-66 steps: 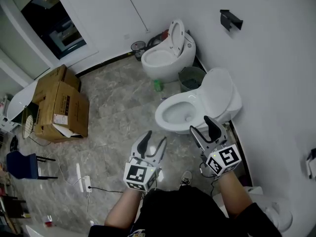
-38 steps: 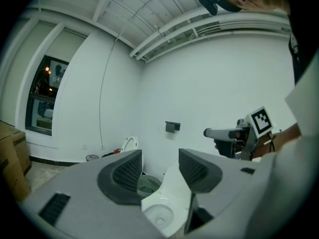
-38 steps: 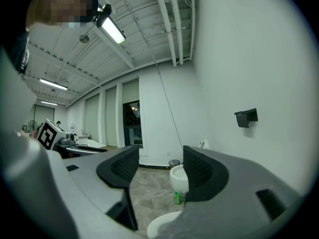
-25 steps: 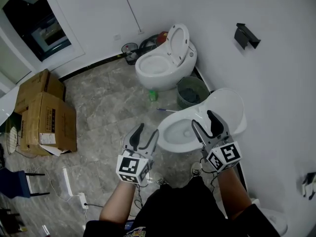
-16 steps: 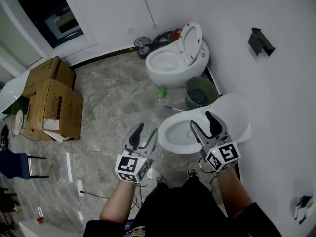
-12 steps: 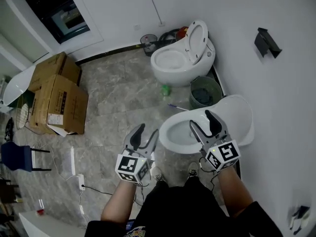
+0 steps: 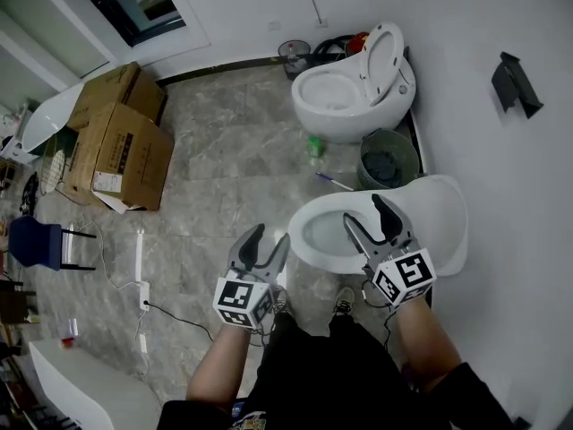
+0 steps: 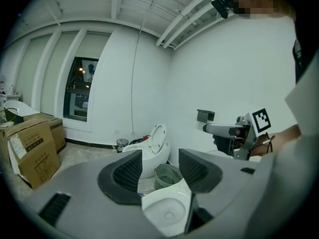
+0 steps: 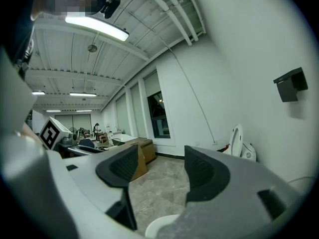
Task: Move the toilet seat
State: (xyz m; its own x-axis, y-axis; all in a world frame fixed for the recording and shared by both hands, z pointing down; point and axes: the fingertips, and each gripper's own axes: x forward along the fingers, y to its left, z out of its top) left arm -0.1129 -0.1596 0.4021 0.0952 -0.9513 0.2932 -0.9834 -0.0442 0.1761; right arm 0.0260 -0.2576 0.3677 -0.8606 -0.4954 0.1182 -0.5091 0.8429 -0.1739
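The near white toilet stands open, its seat and lid raised against the right wall. In the head view my right gripper hovers over the bowl's right side, jaws open and empty. My left gripper is open and empty too, just left of the bowl over the floor. Between the jaws of the left gripper, its own view shows the bowl below. In the right gripper view, only a bit of the bowl's rim appears under the right gripper.
A second toilet with its seat up stands farther along the wall, a green bin between the two. A green bottle and a pen lie on the floor. Cardboard boxes, a power strip and a blue chair are at left.
The view has swung, and the toilets and boxes have shifted in the frame. Both grippers keep nearly the same open pose, the right one over the near bowl.
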